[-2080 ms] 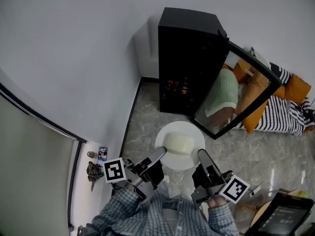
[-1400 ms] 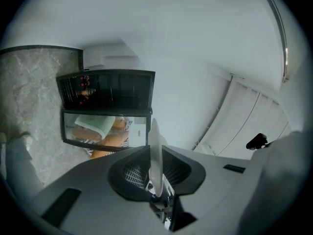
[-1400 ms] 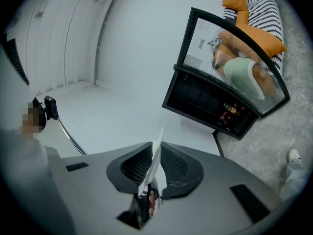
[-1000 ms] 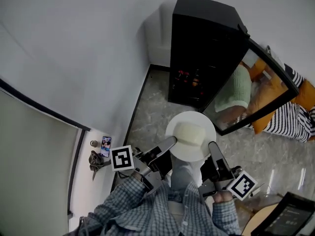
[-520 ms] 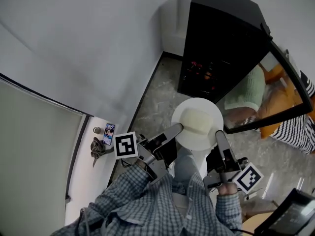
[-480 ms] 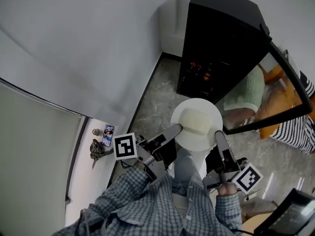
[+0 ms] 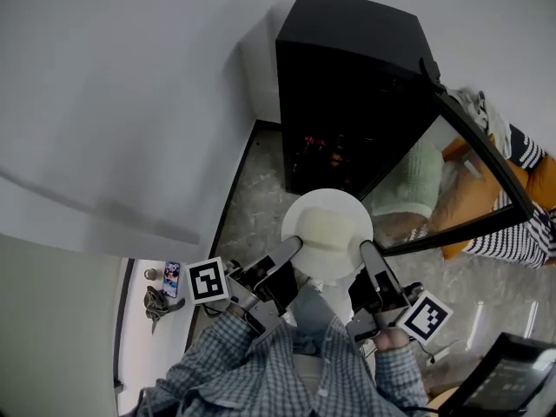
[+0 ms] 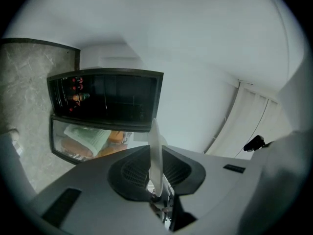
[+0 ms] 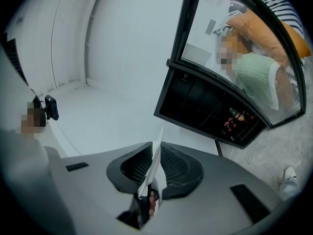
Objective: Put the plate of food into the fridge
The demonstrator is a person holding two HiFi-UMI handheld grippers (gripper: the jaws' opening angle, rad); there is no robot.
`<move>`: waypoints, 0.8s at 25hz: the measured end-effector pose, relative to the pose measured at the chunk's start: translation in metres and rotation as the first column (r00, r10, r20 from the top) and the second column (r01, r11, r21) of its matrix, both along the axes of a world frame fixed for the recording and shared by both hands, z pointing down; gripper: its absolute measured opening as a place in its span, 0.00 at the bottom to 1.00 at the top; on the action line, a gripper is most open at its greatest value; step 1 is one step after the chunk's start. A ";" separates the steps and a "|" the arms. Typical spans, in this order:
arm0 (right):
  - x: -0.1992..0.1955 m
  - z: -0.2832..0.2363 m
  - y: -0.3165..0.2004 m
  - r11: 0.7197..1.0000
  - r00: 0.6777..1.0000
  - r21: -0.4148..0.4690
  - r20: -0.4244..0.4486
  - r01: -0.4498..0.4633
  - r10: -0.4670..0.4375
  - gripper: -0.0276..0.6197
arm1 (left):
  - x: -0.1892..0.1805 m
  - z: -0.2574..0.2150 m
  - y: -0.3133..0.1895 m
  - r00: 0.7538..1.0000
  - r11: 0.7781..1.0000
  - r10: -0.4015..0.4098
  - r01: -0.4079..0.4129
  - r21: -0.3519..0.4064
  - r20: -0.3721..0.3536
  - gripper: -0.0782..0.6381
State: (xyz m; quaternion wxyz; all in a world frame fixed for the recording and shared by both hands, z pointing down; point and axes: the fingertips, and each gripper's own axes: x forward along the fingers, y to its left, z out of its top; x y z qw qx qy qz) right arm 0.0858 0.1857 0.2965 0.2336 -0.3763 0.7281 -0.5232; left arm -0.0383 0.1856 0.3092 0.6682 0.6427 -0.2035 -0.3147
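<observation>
two grippers share the load: left gripper (image 7: 292,247) and right gripper (image 7: 366,250) each clamp opposite rims of the plate (image 7: 327,200), likely to hold the food (image 7: 330,230) level, just near of the open fridge (image 7: 347,94).

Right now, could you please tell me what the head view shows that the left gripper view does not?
Only the head view shows the food on the plate, and the right tool gripping the plate's right rim. Only the left gripper view shows the left tool with its jaws shut on the plate's rim, seen edge-on. Both views show the open black fridge and its glass door.
</observation>
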 end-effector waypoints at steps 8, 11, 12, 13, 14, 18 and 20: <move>0.019 -0.007 -0.042 1.000 0.999 0.004 0.017 0.029 -0.029 0.13 | 0.018 -0.010 -0.039 0.999 1.000 -0.020 0.020 0.008 0.032 0.19; 0.027 -0.007 -0.053 0.999 0.999 0.004 0.019 0.039 -0.039 0.13 | 0.026 -0.011 -0.049 0.999 0.999 -0.031 0.031 0.008 0.034 0.19; 0.029 -0.007 -0.057 0.999 0.999 0.005 0.020 0.045 -0.045 0.13 | 0.029 -0.011 -0.052 0.999 0.999 -0.035 0.035 0.007 0.036 0.19; 0.031 -0.007 -0.061 0.999 0.999 0.007 0.021 0.050 -0.050 0.13 | 0.031 -0.010 -0.055 0.998 0.999 -0.039 0.039 0.008 0.038 0.19; 0.032 -0.006 -0.065 0.998 0.998 0.008 0.023 0.055 -0.055 0.13 | 0.032 -0.010 -0.058 0.998 0.999 -0.044 0.044 0.011 0.042 0.19; 0.036 -0.004 -0.073 0.997 0.996 0.002 0.021 0.082 -0.082 0.13 | 0.037 -0.012 -0.065 0.997 0.998 -0.065 0.064 0.023 0.044 0.19; 0.039 -0.002 -0.074 0.996 0.995 -0.004 0.015 0.094 -0.094 0.13 | 0.039 -0.010 -0.065 0.996 0.998 -0.068 0.067 0.017 0.051 0.19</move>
